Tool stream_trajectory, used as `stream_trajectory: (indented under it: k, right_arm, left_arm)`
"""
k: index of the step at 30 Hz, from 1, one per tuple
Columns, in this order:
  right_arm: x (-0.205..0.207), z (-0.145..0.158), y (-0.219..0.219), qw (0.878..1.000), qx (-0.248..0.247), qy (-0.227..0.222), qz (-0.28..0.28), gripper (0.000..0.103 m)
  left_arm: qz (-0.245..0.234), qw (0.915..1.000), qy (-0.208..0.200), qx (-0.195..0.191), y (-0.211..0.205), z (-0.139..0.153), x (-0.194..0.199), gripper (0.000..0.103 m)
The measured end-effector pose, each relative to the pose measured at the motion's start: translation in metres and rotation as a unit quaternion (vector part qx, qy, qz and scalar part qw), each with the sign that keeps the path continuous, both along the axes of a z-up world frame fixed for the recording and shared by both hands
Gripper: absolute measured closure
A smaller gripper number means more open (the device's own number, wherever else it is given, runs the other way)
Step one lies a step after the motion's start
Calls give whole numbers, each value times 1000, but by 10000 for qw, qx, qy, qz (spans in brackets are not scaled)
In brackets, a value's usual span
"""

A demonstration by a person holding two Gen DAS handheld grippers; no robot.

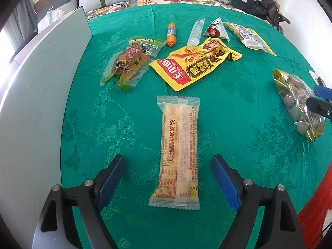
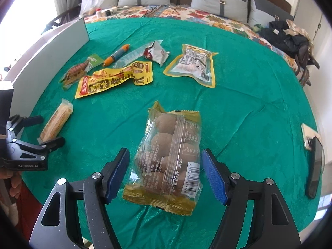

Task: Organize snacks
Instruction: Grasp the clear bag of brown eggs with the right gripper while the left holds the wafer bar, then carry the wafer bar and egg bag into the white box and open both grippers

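Observation:
A long pale wrapped bar (image 1: 178, 145) lies lengthwise on the green tablecloth (image 1: 238, 108). My left gripper (image 1: 168, 157) is open and straddles the bar's near half, with a gap on both sides of it. In the right wrist view that gripper (image 2: 49, 128) stands around the same bar (image 2: 56, 122) at the left. A clear, gold-edged bag of brown eggs (image 2: 168, 159) lies between the blue pads of my right gripper (image 2: 164, 151). That gripper is open, and the pads stand close beside the bag without squeezing it. The left wrist view catches the bag (image 1: 298, 105) and the right gripper (image 1: 313, 96) at its right edge.
Further back lie a yellow packet (image 1: 197, 64), a green and brown packet (image 1: 128, 62), an orange sausage (image 1: 171, 34), a clear tube (image 1: 196, 32), a triangular packet (image 1: 215, 30) and a yellow-rimmed pouch (image 2: 193, 66). A white board (image 1: 41, 83) walls the left side. A phone (image 2: 315, 166) lies far right.

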State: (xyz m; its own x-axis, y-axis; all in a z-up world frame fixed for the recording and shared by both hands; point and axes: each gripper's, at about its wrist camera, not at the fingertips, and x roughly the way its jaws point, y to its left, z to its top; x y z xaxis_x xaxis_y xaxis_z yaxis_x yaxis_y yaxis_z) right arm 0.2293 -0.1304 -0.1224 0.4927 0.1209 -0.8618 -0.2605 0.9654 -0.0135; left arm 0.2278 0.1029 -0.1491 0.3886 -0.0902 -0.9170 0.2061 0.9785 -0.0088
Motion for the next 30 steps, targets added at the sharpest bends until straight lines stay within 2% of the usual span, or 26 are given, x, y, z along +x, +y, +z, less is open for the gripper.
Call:
stream_trajectory:
  k: [1, 2, 3, 5, 6, 7, 9, 12, 16, 20, 26, 30]
  right_arm:
    - [6, -1, 2, 9999, -32, 132, 43, 22]
    - [12, -4, 6, 9994, -91, 328, 108, 22]
    - [17, -9, 10, 9984, -161, 500, 197, 22]
    - [21, -16, 14, 9970, -297, 624, 352, 26]
    - [20, -15, 12, 9971, -280, 635, 321, 37]
    - [19, -12, 7, 9975, -115, 658, 243, 39]
    - [12, 0, -5, 9974, 328, 633, 80, 40]
    - [-2, 23, -15, 9961, 746, 464, -3, 40]
    - [-13, 49, -15, 9929, 1155, 293, 8, 40]
    - [-18, 72, -1, 9891, 1460, 173, 114, 40]
    - [-28, 108, 45, 9781, 2001, 41, 573, 40]
    - [-33, 134, 93, 9670, 2352, -24, 974, 40]
  left_arm:
    - [-37, 10000, 46, 10, -2, 2, 0, 41]
    - [-67, 10000, 67, 18, -4, 5, 0, 63]
    - [-94, 9999, 91, 19, -5, 7, 0, 76]
    - [-90, 9998, 175, -7, -5, 9, 0, 78]
    - [-84, 9998, 145, -55, -3, 10, -3, 79]
    - [-62, 9999, 103, -109, -1, 12, -6, 80]
    - [-17, 9995, -16, -322, 3, 22, -14, 80]
    - [28, 9974, -263, -672, 3, 43, -29, 80]
    - [71, 9919, -581, -1124, 8, 79, -41, 80]
    - [70, 9871, -852, -1356, 20, 114, -52, 79]
    - [435, 9781, -1238, -1614, 82, 162, -73, 79]
    - [875, 9738, -1490, -1476, 143, 185, -82, 79]
